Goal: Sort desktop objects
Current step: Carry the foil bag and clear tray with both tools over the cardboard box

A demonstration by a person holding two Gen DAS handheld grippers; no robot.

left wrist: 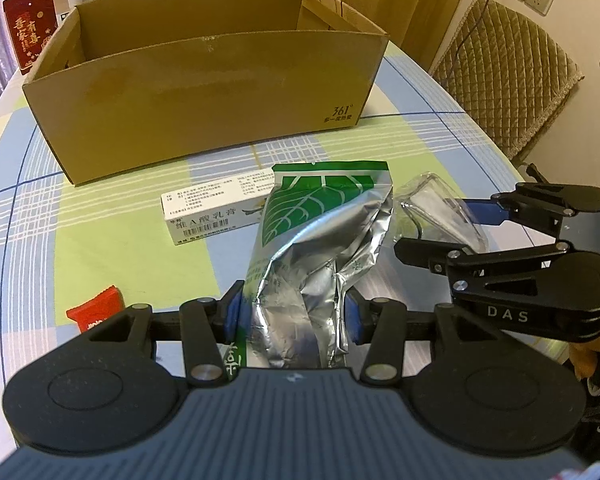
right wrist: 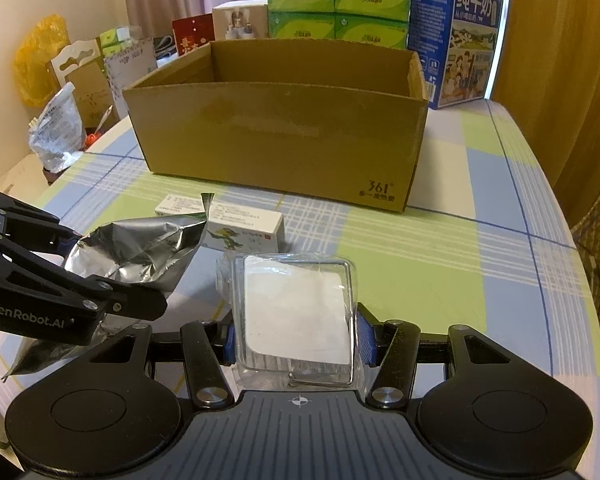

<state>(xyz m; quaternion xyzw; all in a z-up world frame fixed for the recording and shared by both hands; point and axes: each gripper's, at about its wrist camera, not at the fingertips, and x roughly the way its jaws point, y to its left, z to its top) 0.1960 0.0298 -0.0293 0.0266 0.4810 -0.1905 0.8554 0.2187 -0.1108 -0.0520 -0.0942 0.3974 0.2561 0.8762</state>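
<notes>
**Both claws loaded, box ahead**

My left claw (left wrist: 292, 316) is closed down onto the foil pouch (left wrist: 312, 248); the blue pads pinch its crumpled lower part from both sides, so the green leaf-printed top stands free ahead of the fingers. I judge that low grip suits a limp bag: the stiffer folds sit there.

My right claw (right wrist: 298, 338) is narrowed around the clear plastic case (right wrist: 296, 312), pads pressing its two long edges. Holding it across the width keeps the flat face level, I think, and stops it from slipping out.

Just beyond both claws lies the white medicine box (left wrist: 216, 216), flat on the checked tablecloth (left wrist: 420, 152), not yet picked up. To the left of my left claw sits a small red packet (left wrist: 96, 312), also waiting.

Straight ahead of both, further off, the open cardboard box (right wrist: 280, 136) stands with its mouth upward, probably the destination.
</notes>
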